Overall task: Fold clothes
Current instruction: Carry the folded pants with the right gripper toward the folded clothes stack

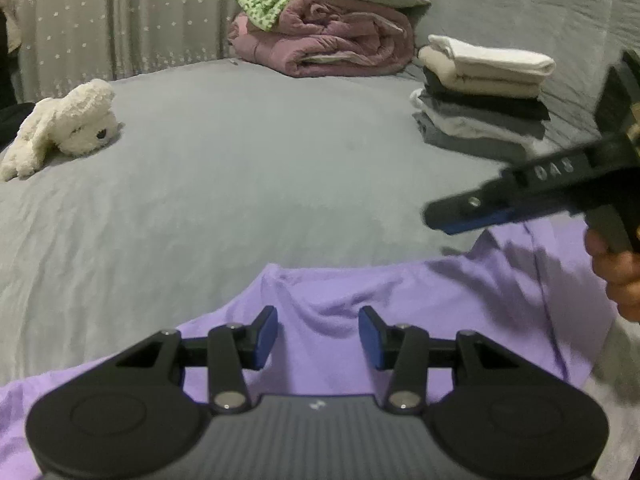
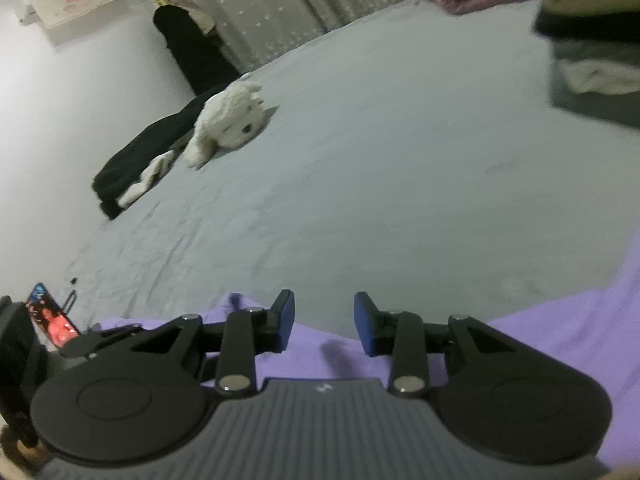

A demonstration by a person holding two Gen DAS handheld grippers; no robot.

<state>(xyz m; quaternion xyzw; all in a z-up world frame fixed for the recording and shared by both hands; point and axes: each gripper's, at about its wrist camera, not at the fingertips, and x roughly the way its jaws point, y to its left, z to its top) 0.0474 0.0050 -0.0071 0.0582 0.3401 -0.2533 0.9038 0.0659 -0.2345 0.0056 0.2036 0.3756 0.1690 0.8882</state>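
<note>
A lilac garment (image 1: pixel 360 292) lies spread flat on the near part of a grey bed (image 1: pixel 240 184), its long axis running side to side across the left wrist view. The left hand-held gripper (image 1: pixel 317 338) hovers over it, jaws partly apart, gripping nothing. The right hand-held gripper (image 2: pixel 324 322) is also above the cloth, jaws partly apart and empty. Farther off lie a white plush dog (image 1: pixel 68 120) at left and a stack of folded clothes (image 1: pixel 480 96) at right.

A home bedroom: a grey-sheeted bed (image 1: pixel 240 168) with a plush toy (image 1: pixel 64 124), folded laundry (image 1: pixel 480 92) (stacked) and curtains (image 1: pixel 120 20).
</note>
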